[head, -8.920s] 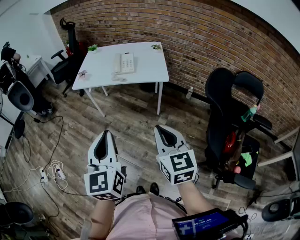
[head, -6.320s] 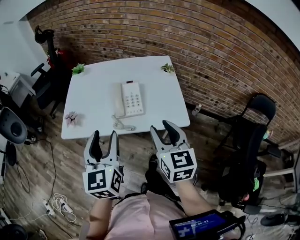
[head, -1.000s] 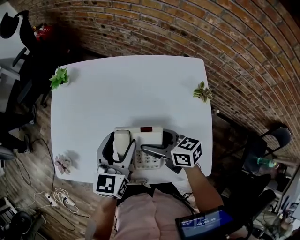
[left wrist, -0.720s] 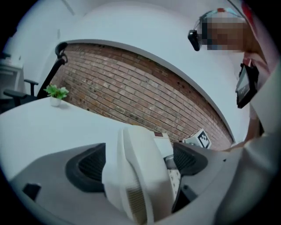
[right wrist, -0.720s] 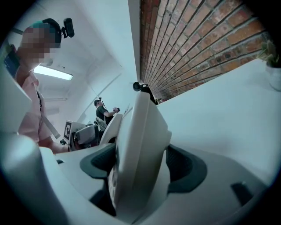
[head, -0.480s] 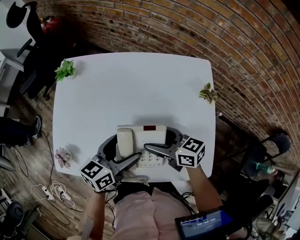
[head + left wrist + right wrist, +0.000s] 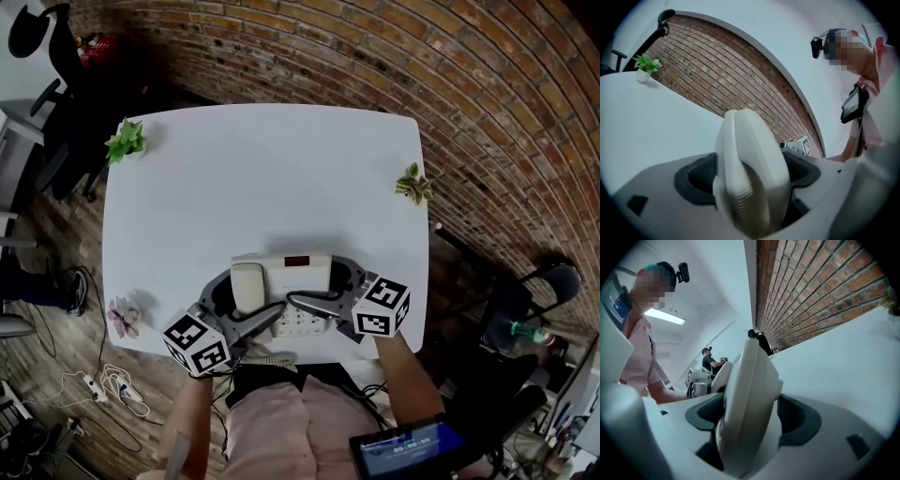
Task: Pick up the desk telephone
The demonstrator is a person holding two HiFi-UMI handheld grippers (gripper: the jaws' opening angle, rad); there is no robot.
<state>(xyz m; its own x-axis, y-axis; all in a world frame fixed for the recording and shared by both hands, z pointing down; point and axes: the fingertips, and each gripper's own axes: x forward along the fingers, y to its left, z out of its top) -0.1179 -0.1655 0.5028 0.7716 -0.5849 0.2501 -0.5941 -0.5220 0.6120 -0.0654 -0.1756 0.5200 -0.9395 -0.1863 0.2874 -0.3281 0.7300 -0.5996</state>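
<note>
Cream plastic carries the whole job here. The desk telephone (image 7: 298,267) sits at 6 o'clock on the white bench (image 7: 234,169), close to its near edge. The left gripper (image 7: 752,187) comes in from 7 o'clock, and its jaws are closing on the handset (image 7: 246,284), which fills the gap between the pads. The right gripper (image 7: 750,423), from 5 o'clock, pinches the telephone's right edge. My worry is that the handset only rests in its cradle. A lift could pull it free and leave the telephone hanging from one pinched edge. It could then pivot, slip out and go over the bench edge, dragging the coiled cord (image 7: 267,356).
</note>
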